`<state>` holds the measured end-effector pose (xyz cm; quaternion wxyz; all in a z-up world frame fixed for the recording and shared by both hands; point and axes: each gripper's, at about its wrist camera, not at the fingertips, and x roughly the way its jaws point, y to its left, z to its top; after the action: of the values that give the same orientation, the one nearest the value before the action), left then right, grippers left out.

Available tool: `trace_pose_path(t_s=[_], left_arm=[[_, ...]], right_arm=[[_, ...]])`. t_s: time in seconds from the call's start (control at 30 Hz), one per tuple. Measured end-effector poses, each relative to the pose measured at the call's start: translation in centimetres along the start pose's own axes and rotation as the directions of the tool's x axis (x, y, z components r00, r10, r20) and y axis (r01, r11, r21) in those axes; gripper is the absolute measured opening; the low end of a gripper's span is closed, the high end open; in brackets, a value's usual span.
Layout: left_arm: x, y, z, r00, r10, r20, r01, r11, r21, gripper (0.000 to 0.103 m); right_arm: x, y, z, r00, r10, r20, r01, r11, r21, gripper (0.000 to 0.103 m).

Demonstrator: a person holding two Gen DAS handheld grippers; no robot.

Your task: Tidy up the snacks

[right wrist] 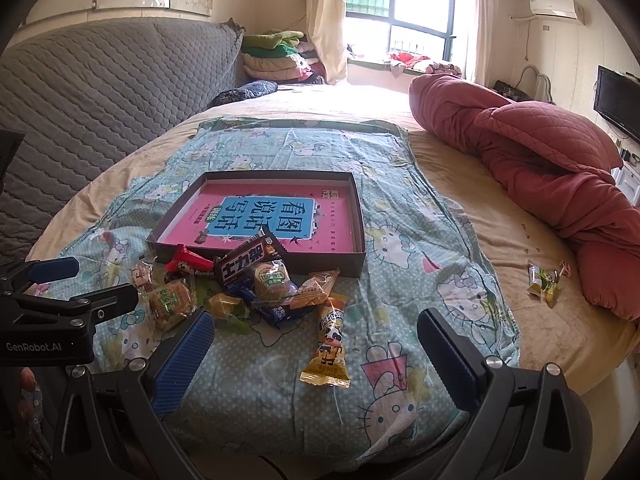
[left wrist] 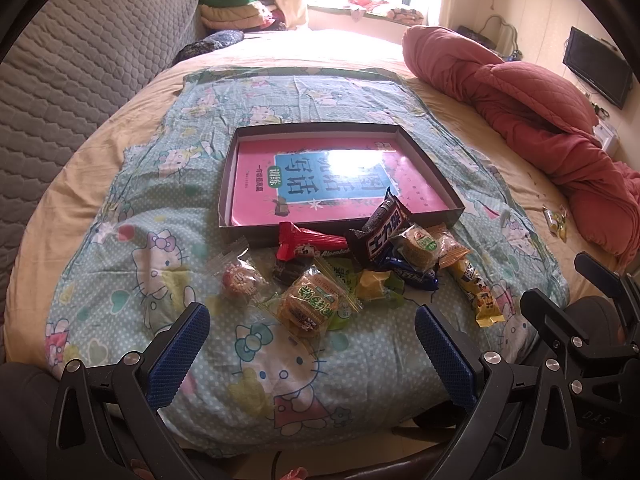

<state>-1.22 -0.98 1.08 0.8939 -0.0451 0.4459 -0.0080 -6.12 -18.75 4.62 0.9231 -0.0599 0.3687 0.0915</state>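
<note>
A pile of wrapped snacks (left wrist: 360, 272) lies on a Hello Kitty cloth (left wrist: 132, 248), just in front of a shallow dark box (left wrist: 236, 160) lined with a pink book. The pile includes a black bar (left wrist: 378, 236), a red wrapper (left wrist: 308, 242), and a long yellow packet (right wrist: 330, 348) nearest the right gripper. The box also shows in the right wrist view (right wrist: 360, 216). My left gripper (left wrist: 312, 322) is open and empty, just short of the pile. My right gripper (right wrist: 316, 334) is open and empty, with the yellow packet lying between its fingers.
A rolled red quilt (left wrist: 540, 120) lies along the bed's right side, with a few loose candies (right wrist: 544, 280) beside it. A grey quilted headboard (left wrist: 80, 60) stands left. Folded blankets (right wrist: 276, 56) and a window are at the far end.
</note>
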Motion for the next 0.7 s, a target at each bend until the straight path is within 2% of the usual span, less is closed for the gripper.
trace_pose_path(t_s=[0.7], left_arm=[[0.49,0.21,-0.17,1.000,-0.006,-0.013,0.006,1.000,-0.005,0.102]], right_arm=[[0.35,-0.03,-0.08,1.000,0.006,-0.010,-0.006,1.000,-0.001,0.102]])
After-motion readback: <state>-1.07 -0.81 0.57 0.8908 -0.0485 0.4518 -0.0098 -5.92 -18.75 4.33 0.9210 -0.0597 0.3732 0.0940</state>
